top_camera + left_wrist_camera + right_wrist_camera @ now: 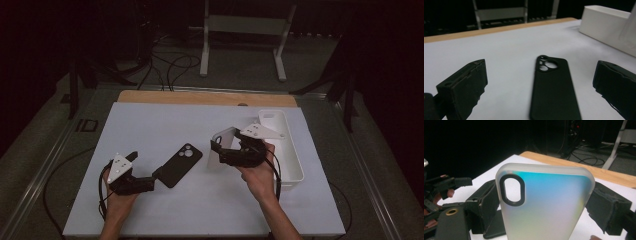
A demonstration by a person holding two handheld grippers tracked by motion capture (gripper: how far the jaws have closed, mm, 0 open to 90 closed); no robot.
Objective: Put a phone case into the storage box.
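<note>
Right now the left gripper [541,87] has its jaws wide apart, nothing clamped; a black phone case [552,87] lies flat on the white table [150,135] between them, camera cutout pointing away. Right gripper [544,207] is clamped on a frosted clear phone case [544,202], held upright by its side edges, above the table. White tray [295,160] sits just beside the right hand [257,177].
</note>
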